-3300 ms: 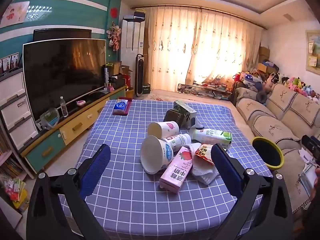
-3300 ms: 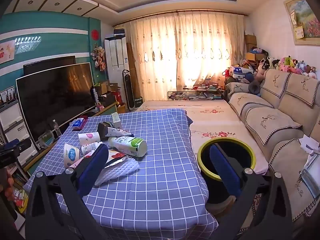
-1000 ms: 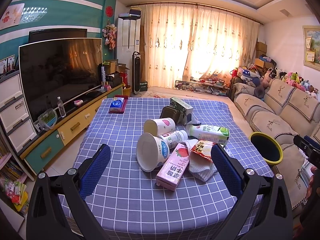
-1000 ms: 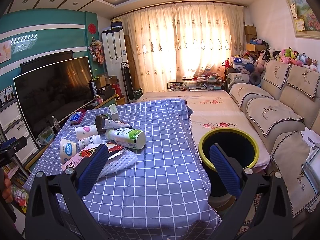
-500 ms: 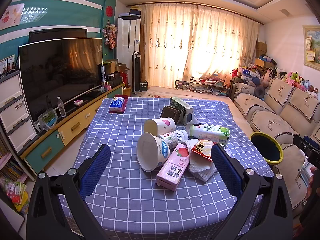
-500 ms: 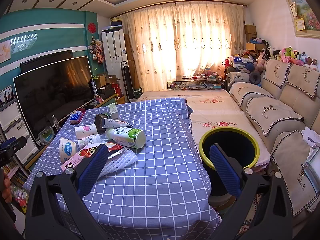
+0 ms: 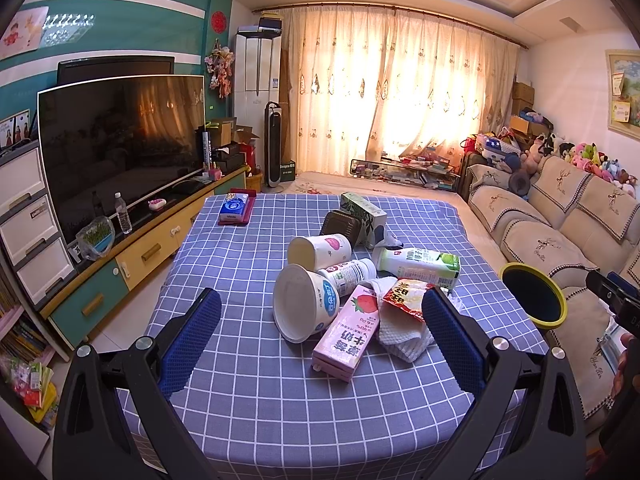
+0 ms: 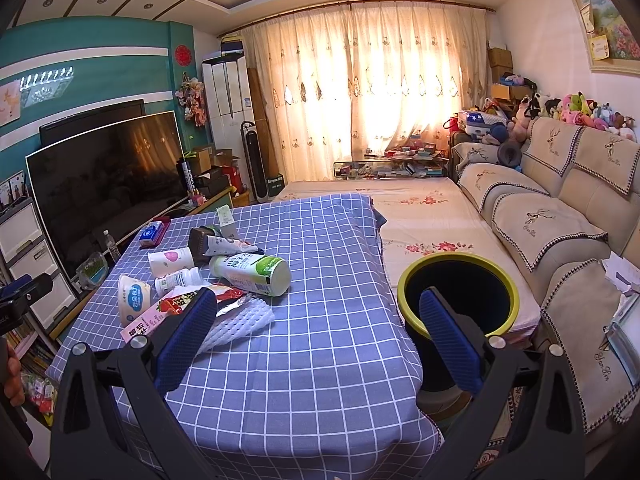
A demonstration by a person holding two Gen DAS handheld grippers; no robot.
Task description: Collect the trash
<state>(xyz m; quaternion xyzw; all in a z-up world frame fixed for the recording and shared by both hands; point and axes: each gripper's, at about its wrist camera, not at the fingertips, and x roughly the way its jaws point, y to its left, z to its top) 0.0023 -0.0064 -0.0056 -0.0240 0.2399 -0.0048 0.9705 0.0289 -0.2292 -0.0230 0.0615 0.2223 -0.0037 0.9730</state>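
Observation:
A pile of trash lies mid-table on the blue checked cloth [image 7: 248, 392]: a big white paper cup [image 7: 306, 302] on its side, a pink strawberry milk carton [image 7: 347, 334], a red snack wrapper [image 7: 406, 294], white foam netting [image 7: 404, 334], a green-capped bottle [image 7: 420, 262], a small white bottle [image 7: 352, 274] and a second cup [image 7: 318, 250]. My left gripper [image 7: 320, 336] is open and empty, just short of the pile. My right gripper [image 8: 316, 328] is open and empty, right of the pile [image 8: 248, 268], beside the black bin with a yellow-green rim [image 8: 460, 280].
A dark pouch [image 7: 340, 222] and a green box [image 7: 364, 210] lie behind the pile, a blue tissue pack [image 7: 234, 208] at the far left corner. The TV cabinet [image 7: 120, 256] runs along the left, the sofa [image 8: 560, 220] along the right. The bin also shows in the left wrist view [image 7: 534, 296].
Both grippers have stayed open and almost still over the last second. Since 3.3 s ago both views have pulled back a little from the table.

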